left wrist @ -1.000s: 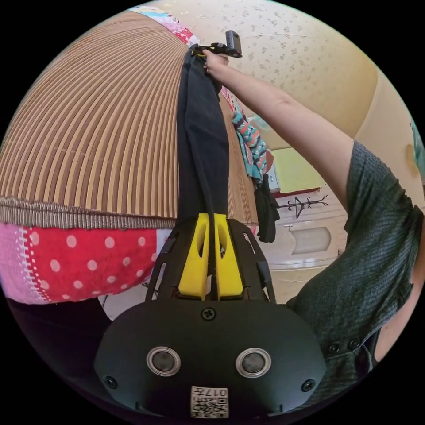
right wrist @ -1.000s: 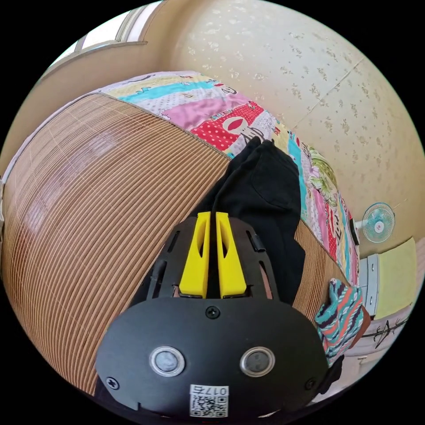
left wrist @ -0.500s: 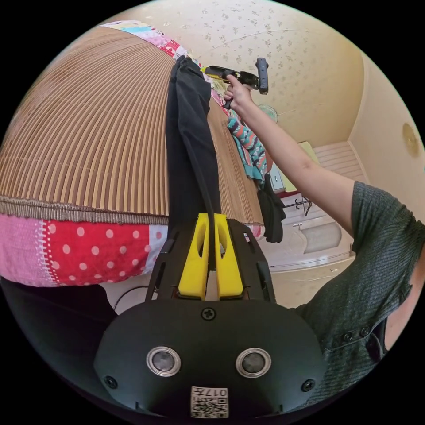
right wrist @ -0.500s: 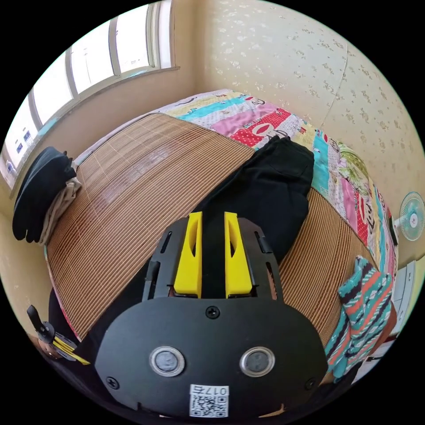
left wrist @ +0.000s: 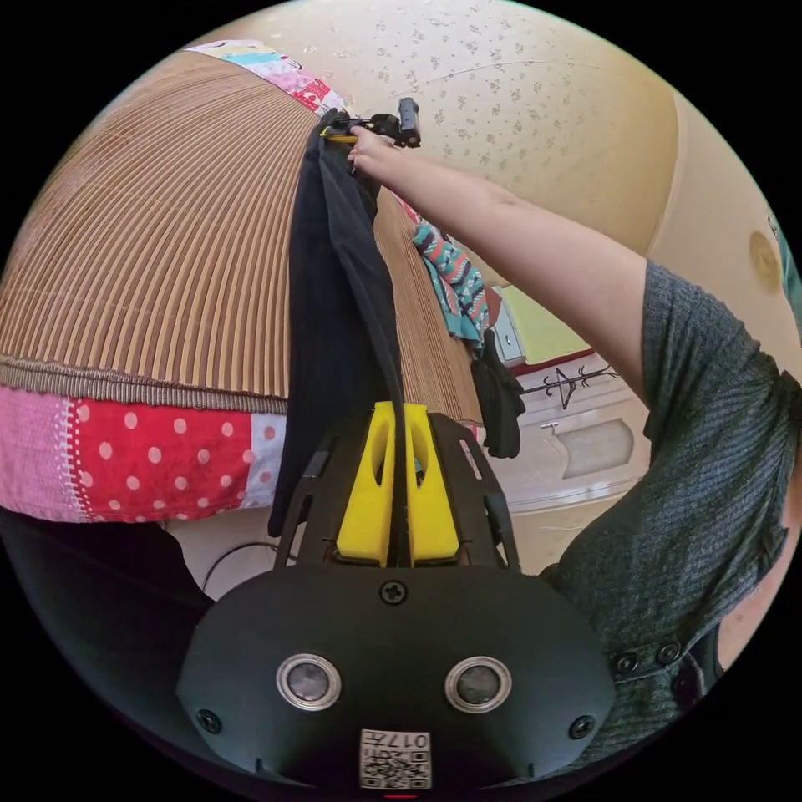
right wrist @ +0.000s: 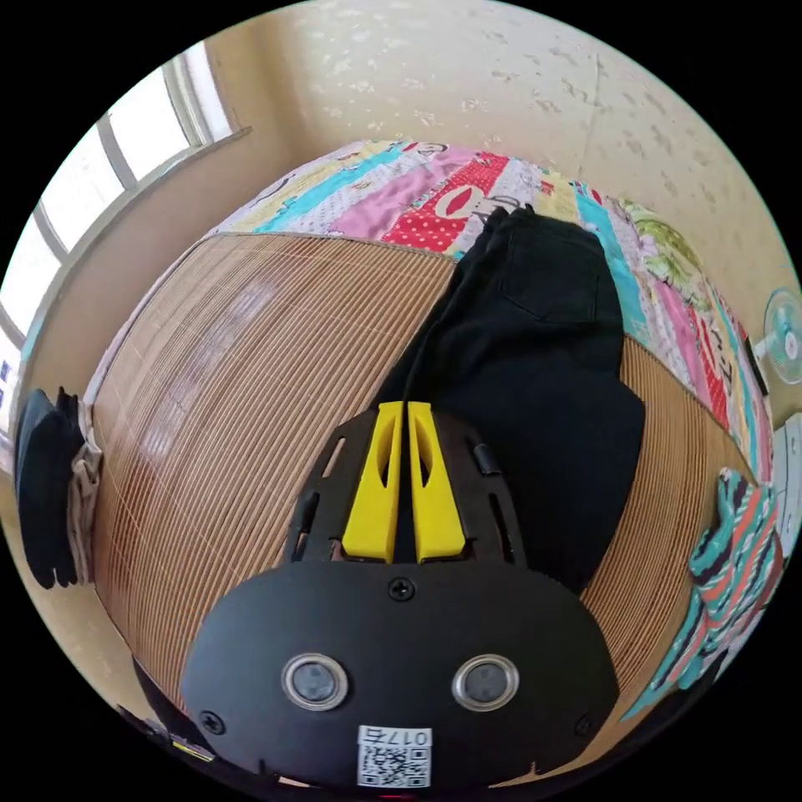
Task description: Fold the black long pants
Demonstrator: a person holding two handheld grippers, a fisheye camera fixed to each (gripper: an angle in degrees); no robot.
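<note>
The black long pants [left wrist: 338, 276] stretch as a narrow band from my left gripper [left wrist: 399, 415] across the bamboo mat to my right gripper [left wrist: 341, 134], which a person's hand holds at the far end. My left gripper's yellow jaws are shut on the fabric, with part of it hanging over the bed's edge. In the right gripper view the pants [right wrist: 535, 351] lie flat with a back pocket facing up, the waist resting on the patchwork quilt. There my right gripper [right wrist: 404, 409] is shut on a folded edge of them.
A bamboo mat [right wrist: 251, 376] covers the bed over a patchwork quilt [right wrist: 401, 196]. A teal patterned garment [right wrist: 735, 551] lies at the mat's right edge, and dark clothes [right wrist: 46, 484] are piled at its left. A fan [right wrist: 785, 334] stands by the wall.
Half a second ago my right gripper stood open and lifted off the pants; now it is back down and shut on them. My left gripper has kept its hold.
</note>
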